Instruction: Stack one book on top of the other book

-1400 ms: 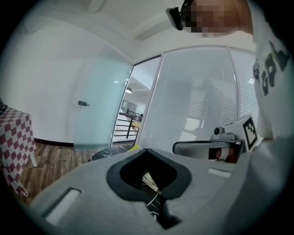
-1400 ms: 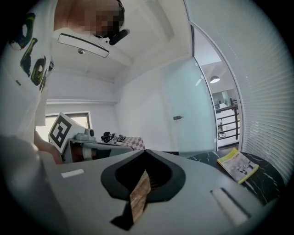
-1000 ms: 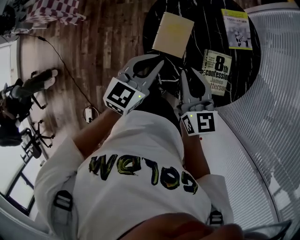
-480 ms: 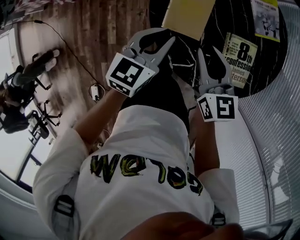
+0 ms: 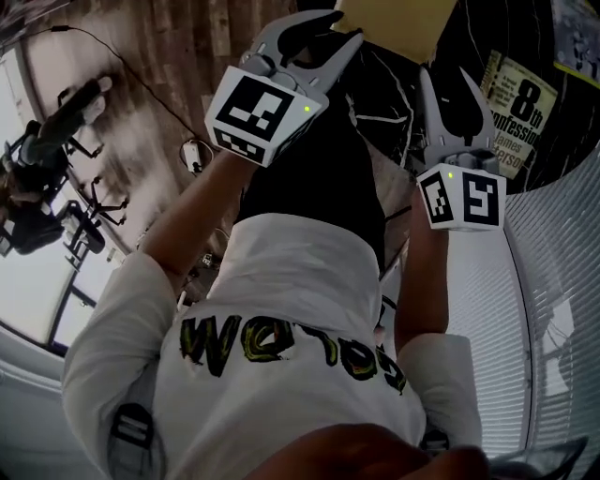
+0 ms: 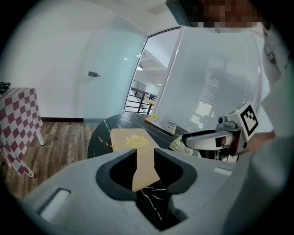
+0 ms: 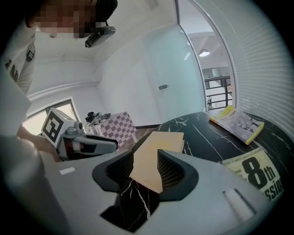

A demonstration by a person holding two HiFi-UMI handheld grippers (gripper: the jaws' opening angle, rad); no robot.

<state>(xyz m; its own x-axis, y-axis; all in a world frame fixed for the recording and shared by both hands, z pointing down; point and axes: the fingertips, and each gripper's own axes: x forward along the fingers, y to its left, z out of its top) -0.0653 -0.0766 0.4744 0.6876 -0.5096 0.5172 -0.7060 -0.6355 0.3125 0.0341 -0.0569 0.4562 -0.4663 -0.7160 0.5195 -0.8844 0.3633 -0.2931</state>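
A plain tan book with a gold emblem [image 6: 132,143] [image 7: 156,149] [image 5: 398,17] lies flat on the round black marble table [image 6: 102,133] [image 7: 206,137]. To its right is a pale paperback with a large "8" on the cover [image 7: 255,176] [image 5: 520,108], apart from it. Farther back rests a yellow-edged booklet [image 7: 236,121]. The left gripper [image 6: 144,158] [image 5: 345,26] and right gripper [image 7: 144,158] [image 5: 444,75] both point at the tan book. The jaws of these 2 are spreading, and the book shows through each gap, untouched.
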